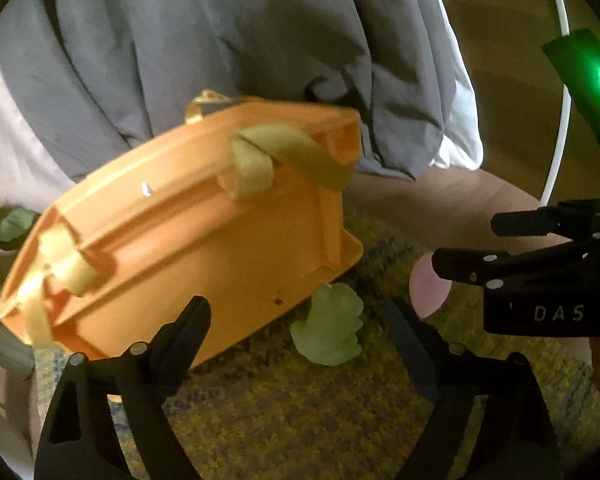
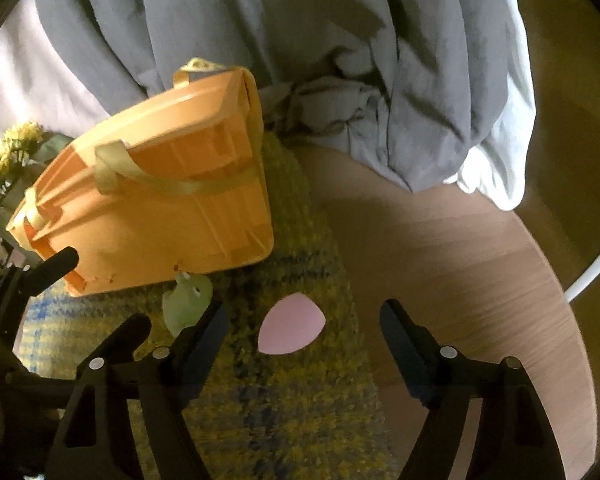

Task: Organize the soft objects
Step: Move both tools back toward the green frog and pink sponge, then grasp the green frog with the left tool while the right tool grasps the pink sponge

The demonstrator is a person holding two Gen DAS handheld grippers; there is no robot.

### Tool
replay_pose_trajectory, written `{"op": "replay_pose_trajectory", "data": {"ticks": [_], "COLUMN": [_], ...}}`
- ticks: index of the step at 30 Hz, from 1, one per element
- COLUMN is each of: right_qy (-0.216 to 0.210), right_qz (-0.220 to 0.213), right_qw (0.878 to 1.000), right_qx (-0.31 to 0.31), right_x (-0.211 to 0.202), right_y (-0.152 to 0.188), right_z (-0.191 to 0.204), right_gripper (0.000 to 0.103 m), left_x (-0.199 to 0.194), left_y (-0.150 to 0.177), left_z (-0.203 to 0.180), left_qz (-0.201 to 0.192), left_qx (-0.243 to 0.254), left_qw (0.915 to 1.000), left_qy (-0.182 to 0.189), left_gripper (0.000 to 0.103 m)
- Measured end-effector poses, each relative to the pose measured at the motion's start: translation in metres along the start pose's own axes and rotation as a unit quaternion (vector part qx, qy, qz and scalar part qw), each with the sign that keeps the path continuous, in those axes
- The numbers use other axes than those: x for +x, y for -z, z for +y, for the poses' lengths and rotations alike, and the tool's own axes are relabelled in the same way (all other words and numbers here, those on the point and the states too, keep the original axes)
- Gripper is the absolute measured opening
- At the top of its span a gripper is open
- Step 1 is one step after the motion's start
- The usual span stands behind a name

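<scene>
An orange plastic bin (image 1: pixel 188 232) with yellow ribbon tied round it lies tipped on its side on a yellow-blue shaggy mat (image 1: pixel 300 408); it also shows in the right wrist view (image 2: pixel 156 208). A pale green soft toy (image 1: pixel 330 326) lies by the bin's lower corner, also in the right wrist view (image 2: pixel 186 306). A pink teardrop sponge (image 2: pixel 290 326) lies on the mat, partly hidden in the left wrist view (image 1: pixel 426 290). My left gripper (image 1: pixel 300 328) is open, just before the green toy. My right gripper (image 2: pixel 302 330) is open around the pink sponge, above it.
A round wooden table (image 2: pixel 460 264) carries the mat (image 2: pixel 292 400). A grey and white quilt (image 1: pixel 220 40) hangs behind the bin. Yellow artificial flowers (image 2: pixel 8 156) stand at the left. A white hoop (image 1: pixel 560 100) runs along the right edge.
</scene>
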State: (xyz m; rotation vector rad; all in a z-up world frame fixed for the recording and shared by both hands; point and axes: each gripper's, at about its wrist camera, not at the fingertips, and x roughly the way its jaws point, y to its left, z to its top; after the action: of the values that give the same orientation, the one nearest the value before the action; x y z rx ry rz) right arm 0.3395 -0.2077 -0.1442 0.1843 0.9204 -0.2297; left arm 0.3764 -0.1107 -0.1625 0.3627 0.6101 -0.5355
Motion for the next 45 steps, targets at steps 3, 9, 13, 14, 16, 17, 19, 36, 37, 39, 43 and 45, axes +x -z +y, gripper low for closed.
{"op": "replay_pose_trajectory", "data": {"ticks": [3,9,13,14,16,17,19,36,37,39,43,45], "right_qy": [-0.003,-0.008,-0.019,-0.020,-0.023,-0.025,-0.031,-0.055,-0.055,-0.055,-0.059,-0.059], "right_qz": [0.011,0.037,0.050,0.054,0.057,0.059,0.063,0.045,0.043,0.036,0.021,0.012], "right_qw": [1.000,0.999,0.998,0.998,0.998,0.998,0.997,0.997,0.997,0.998,0.998,0.998], "right_qx": [0.006,0.012,0.021,0.022,0.024,0.025,0.028,0.025,0.021,0.016,0.007,0.002], "right_x": [0.010,0.029,0.039,0.042,0.045,0.048,0.052,0.042,0.039,0.030,0.012,0.001], "right_y": [0.001,0.002,0.001,0.001,0.000,0.000,0.001,0.002,0.001,0.002,0.002,0.003], "right_z": [-0.003,-0.005,-0.006,-0.006,-0.006,-0.007,-0.007,-0.002,-0.001,0.002,0.005,0.007], "right_gripper": [0.075,0.069,0.065,0.065,0.063,0.060,0.060,0.042,0.042,0.042,0.042,0.042], "left_x": [0.011,0.030,0.041,0.044,0.049,0.051,0.055,0.032,0.028,0.020,0.001,-0.008], "left_y": [0.001,0.001,0.002,0.003,0.003,0.004,0.004,0.009,0.010,0.010,0.008,0.006], "left_z": [-0.001,-0.005,-0.009,-0.010,-0.011,-0.011,-0.010,-0.010,-0.010,-0.008,-0.003,0.002], "left_qz": [0.015,0.032,0.043,0.045,0.052,0.056,0.063,0.070,0.070,0.064,0.050,0.043], "left_qx": [0.013,0.033,0.042,0.044,0.046,0.044,0.037,-0.016,-0.021,-0.033,-0.052,-0.066], "left_qw": [0.9996,0.9982,0.9970,0.9968,0.9963,0.9961,0.9955,0.9959,0.9959,0.9961,0.9967,0.9964], "left_qy": [0.019,0.037,0.048,0.049,0.051,0.053,0.060,0.055,0.053,0.051,0.037,0.032], "left_gripper": [0.085,0.077,0.071,0.069,0.065,0.065,0.061,0.039,0.039,0.039,0.039,0.039]}}
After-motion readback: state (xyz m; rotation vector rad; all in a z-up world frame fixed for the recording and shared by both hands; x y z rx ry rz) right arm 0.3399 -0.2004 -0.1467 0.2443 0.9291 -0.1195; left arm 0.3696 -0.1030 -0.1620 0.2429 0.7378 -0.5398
